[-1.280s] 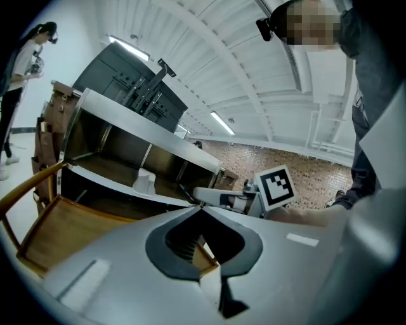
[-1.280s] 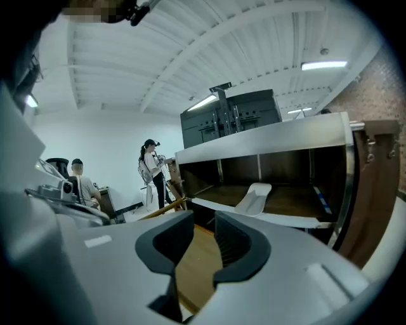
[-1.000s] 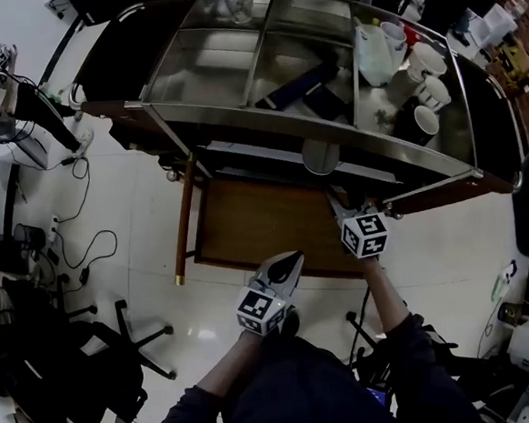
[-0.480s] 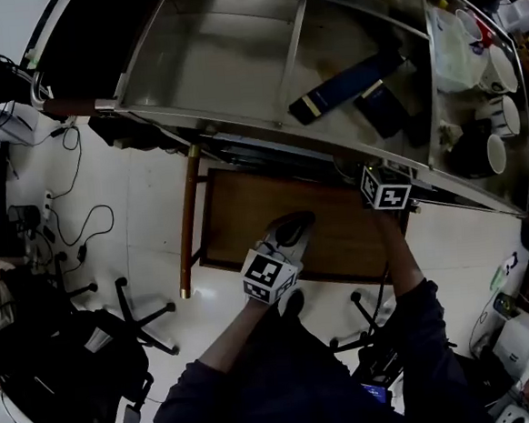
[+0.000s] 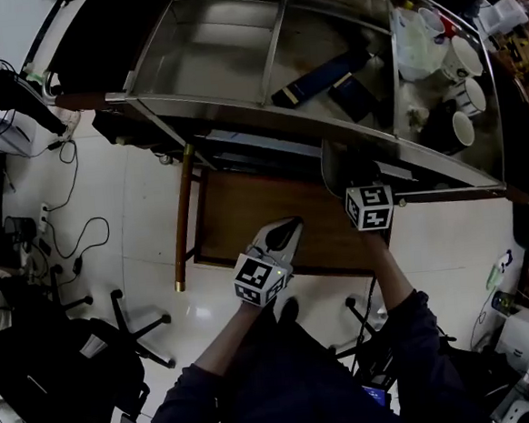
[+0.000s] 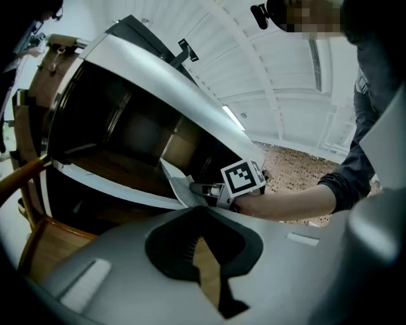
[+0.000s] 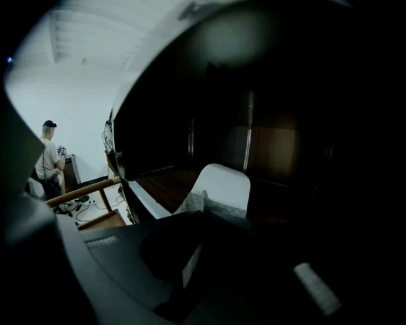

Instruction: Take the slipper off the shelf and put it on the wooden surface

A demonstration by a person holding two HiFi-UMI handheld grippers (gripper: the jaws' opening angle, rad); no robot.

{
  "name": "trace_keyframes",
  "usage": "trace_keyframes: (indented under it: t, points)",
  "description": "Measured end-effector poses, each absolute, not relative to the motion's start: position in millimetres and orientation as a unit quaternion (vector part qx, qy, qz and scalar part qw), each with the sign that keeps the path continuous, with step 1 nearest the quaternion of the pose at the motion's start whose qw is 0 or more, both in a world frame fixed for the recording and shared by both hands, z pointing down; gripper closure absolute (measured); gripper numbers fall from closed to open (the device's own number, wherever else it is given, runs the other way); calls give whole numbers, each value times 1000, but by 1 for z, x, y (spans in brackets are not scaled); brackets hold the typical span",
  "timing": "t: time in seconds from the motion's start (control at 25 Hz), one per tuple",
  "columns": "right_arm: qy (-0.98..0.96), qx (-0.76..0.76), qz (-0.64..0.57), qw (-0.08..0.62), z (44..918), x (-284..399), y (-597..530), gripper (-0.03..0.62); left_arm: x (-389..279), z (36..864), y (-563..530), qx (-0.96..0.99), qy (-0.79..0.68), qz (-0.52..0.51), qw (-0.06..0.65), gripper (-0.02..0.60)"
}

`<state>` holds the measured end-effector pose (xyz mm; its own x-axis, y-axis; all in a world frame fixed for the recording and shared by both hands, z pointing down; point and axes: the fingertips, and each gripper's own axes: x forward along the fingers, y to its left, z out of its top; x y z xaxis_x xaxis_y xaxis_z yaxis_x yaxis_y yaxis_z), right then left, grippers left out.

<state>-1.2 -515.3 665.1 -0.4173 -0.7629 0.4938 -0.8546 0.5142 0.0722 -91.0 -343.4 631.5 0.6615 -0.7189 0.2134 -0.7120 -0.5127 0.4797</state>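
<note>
The pale grey quilted slipper [image 7: 219,187] lies on a dark wooden shelf board under the metal-framed glass top [image 5: 238,103]. My right gripper [image 7: 190,260] reaches into that shelf and is shut on the slipper's near edge. In the left gripper view the slipper [image 6: 179,184] sticks out past the right gripper [image 6: 198,189]. From the head view the right gripper [image 5: 358,179] points under the shelf's front rail, where the slipper [image 5: 334,166] shows dimly. My left gripper [image 5: 283,234] hovers shut and empty over the low wooden surface [image 5: 237,213].
The top tier holds dark blue boxes [image 5: 313,76], white cups [image 5: 465,99] and a plastic bag [image 5: 413,44]. A chair base [image 5: 127,322] and cables [image 5: 62,240] lie on the white floor at left. A person [image 7: 47,162] stands far off.
My right gripper has shifted a little toward me at the shelf's front edge. The left gripper stays over the wooden surface. The head camera has swung slightly.
</note>
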Motion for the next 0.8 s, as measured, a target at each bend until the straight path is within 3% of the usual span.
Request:
trace_keyframes:
  t: [0.48,0.8]
  points:
    - [-840,474,153,213,668,17,-283,589,-90,618,-198,846,-448,0,288,577]
    - [-848,479,119,193,644,11,-247,579,-77,587,-130,843,-465,-19,269,578]
